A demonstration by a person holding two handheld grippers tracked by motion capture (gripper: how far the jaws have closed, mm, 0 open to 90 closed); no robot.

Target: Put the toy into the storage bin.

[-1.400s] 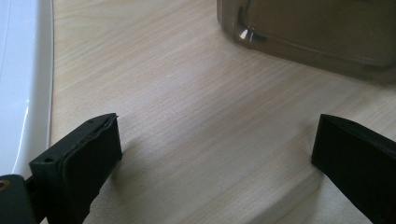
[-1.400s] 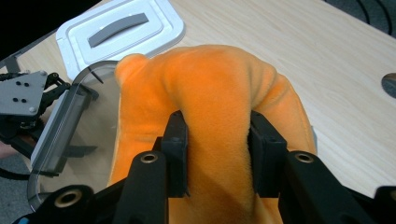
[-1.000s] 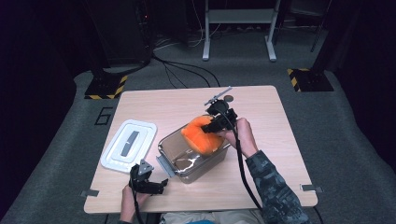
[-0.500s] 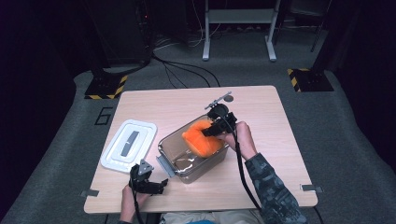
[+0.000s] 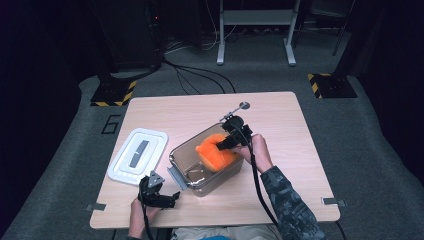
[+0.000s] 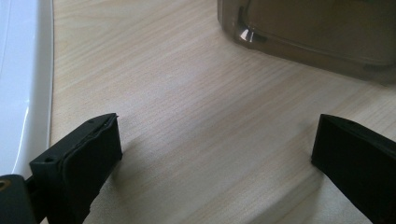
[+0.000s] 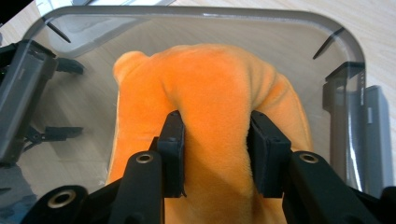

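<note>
Nearest the lower edge of the high view, I see my left gripper (image 5: 161, 196) resting on the table (image 5: 280, 120) at lower left, its jaws spread wide with nothing between them. In the left gripper view only bare, pale wood grain lies between the two black jaws; the glossy white lid (image 6: 18, 79) runs down the left edge of that frame, and a corner of the clear container (image 6: 317, 32) sits at upper right, apart from both jaws.

Towards the centre of the high view, the clear container (image 5: 200, 167) is a rounded rectangular tub of smoky transparent plastic with grey latches. My right gripper (image 5: 231, 141) reaches over its far right rim. In the right gripper view the jaws are clamped on the orange plush toy (image 7: 210, 112), pinching a fold of soft, fuzzy fabric; the toy sits within the tub's walls.

Left of the tub lies the white lid (image 5: 138, 155), flat, with a grey centre handle. Beyond the table, at top of frame, are grey carpet, black cables and metal stand legs.
</note>
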